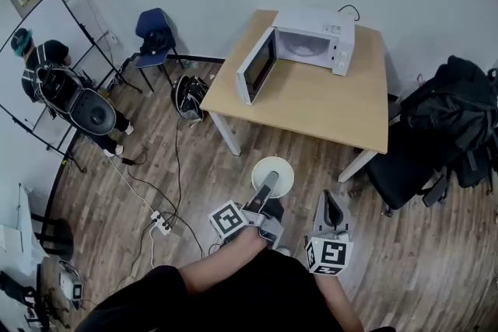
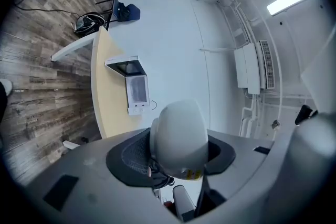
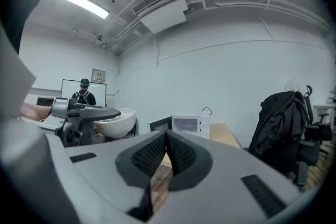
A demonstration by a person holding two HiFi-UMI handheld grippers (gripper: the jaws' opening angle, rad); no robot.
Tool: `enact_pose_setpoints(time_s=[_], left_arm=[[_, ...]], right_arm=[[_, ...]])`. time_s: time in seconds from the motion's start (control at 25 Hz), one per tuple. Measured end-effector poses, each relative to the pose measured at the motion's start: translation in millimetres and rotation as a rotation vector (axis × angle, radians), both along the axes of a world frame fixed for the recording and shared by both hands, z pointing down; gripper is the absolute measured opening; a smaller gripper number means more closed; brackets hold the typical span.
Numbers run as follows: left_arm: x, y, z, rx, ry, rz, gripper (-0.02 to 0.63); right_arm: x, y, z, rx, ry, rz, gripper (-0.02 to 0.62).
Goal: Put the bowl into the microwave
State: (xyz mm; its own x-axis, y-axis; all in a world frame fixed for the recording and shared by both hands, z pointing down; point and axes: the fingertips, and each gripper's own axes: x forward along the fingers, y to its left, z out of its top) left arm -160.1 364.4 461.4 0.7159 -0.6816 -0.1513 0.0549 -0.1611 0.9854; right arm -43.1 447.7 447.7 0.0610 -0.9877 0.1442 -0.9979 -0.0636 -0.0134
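Observation:
A white bowl (image 1: 273, 175) hangs over the wood floor in front of the table, with my left gripper (image 1: 269, 184) shut on its rim. The left gripper view shows the bowl (image 2: 181, 136) edge-on, filling the gap between the dark pads. The white microwave (image 1: 311, 43) stands at the far side of the wooden table (image 1: 311, 101), its door (image 1: 257, 66) swung open to the left. My right gripper (image 1: 330, 200) hangs to the right of the bowl, shut and holding nothing. From the right gripper view (image 3: 166, 136) the bowl (image 3: 116, 120) is at left and the microwave (image 3: 190, 126) ahead.
A black chair draped with a dark jacket (image 1: 447, 124) stands right of the table. A blue chair (image 1: 154, 31) and a bag (image 1: 189, 96) sit to its left. Cables and a power strip (image 1: 161, 223) cross the floor. A person (image 1: 47, 62) stands by a whiteboard at far left.

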Motion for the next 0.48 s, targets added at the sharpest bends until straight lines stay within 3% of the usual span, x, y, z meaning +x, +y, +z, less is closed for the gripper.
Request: enact_pose_setpoints(time_s=[0.48], left_arm=[[29,-65,37,-0.066,-0.022,0.033,0.212]], right_arm=[[36,-58,23,-0.041,-0.019,0.030,0.060]])
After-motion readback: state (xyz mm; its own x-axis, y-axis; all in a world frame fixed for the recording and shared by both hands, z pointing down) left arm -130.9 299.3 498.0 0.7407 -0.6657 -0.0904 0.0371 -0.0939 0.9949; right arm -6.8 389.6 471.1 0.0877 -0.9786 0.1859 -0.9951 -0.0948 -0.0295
